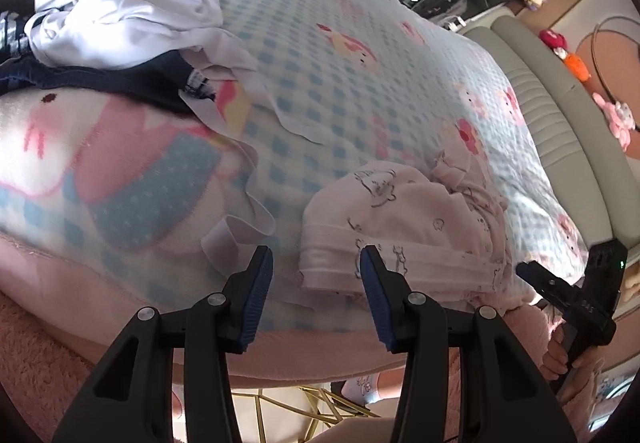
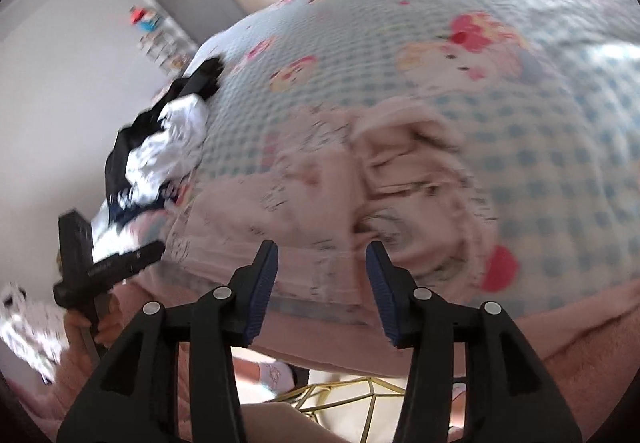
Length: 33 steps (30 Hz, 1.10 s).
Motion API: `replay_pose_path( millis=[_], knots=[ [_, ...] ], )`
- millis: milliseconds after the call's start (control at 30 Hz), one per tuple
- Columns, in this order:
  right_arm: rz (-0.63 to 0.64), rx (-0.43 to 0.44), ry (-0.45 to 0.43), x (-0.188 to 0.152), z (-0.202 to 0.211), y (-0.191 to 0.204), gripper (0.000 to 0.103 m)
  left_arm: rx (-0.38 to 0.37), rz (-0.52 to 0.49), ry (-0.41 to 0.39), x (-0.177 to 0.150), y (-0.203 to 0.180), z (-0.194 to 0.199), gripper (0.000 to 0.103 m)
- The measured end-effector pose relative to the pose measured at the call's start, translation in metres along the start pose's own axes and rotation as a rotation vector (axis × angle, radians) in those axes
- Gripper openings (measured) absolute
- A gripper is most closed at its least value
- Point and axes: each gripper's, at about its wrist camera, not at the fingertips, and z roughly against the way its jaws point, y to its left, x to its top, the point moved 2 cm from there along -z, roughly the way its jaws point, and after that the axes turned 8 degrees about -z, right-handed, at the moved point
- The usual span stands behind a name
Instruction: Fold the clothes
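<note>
A crumpled pale pink garment with small animal prints (image 1: pixel 412 219) lies near the bed's front edge; it also shows, blurred, in the right wrist view (image 2: pixel 340 187). My left gripper (image 1: pixel 316 263) is open and empty, just in front of the garment's banded hem. My right gripper (image 2: pixel 322 255) is open and empty, just short of the garment's near edge. The right gripper also shows in the left wrist view (image 1: pixel 568 295), at the garment's right side. The left gripper shows in the right wrist view (image 2: pixel 104 267), left of the garment.
A blue-checked cartoon blanket (image 1: pixel 360 83) covers the bed. A pile of white and navy clothes (image 1: pixel 128 3) lies at the far left, also seen in the right wrist view (image 2: pixel 160 151). A loose white strip (image 1: pixel 236 231) lies near the left gripper. A padded headboard (image 1: pixel 560 115) is on the right.
</note>
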Motion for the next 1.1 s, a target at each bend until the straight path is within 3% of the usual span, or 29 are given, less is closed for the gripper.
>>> replay_pose_path(
  millis=[167,200,233,333,400,500,567,733,833,900,967,1033,1100],
  knots=[
    [0.092,-0.105,0.078,-0.01,-0.039,0.011,0.046,0.032,-0.022,0.015,-0.002,-0.004,-0.001,0.047],
    [0.099,-0.119,0.084,-0.013,-0.043,0.012,0.034,0.037,-0.023,0.017,-0.001,-0.004,-0.001,0.047],
    [0.101,-0.107,0.082,-0.014,-0.042,0.013,0.013,0.04,-0.024,0.017,-0.001,-0.004,-0.001,0.047],
    [0.083,-0.013,0.047,-0.013,-0.028,0.017,0.006,0.043,-0.021,0.016,-0.001,-0.003,0.0,0.047],
    [0.068,0.014,0.013,-0.009,-0.017,0.017,0.005,0.042,-0.014,0.015,-0.001,-0.002,0.0,0.047],
    [0.076,-0.078,-0.015,-0.003,-0.011,0.01,0.005,0.037,-0.005,0.014,-0.002,0.0,0.0,0.047],
    [0.049,-0.094,-0.018,-0.001,-0.009,0.001,0.005,0.026,0.003,0.012,-0.003,0.001,0.001,0.047],
    [-0.047,-0.07,-0.015,-0.001,0.0,-0.023,0.005,-0.133,0.073,0.023,-0.006,0.004,-0.003,0.048],
    [-0.072,-0.118,-0.015,-0.003,0.001,-0.034,0.005,-0.182,0.058,0.029,-0.007,0.001,-0.004,0.048],
    [-0.093,-0.092,-0.001,-0.003,0.0,-0.037,0.008,-0.181,0.024,0.035,-0.009,-0.004,-0.004,0.047],
    [-0.11,-0.061,0.009,-0.003,0.0,-0.039,0.017,-0.159,0.017,0.034,-0.007,-0.004,-0.008,0.047],
    [-0.095,-0.049,0.0,-0.001,-0.001,-0.032,0.035,-0.149,0.028,0.036,-0.005,-0.001,-0.013,0.047],
    [-0.079,-0.022,-0.005,0.001,-0.002,-0.023,0.04,-0.164,0.046,0.05,-0.003,0.002,-0.02,0.047]
  ],
)
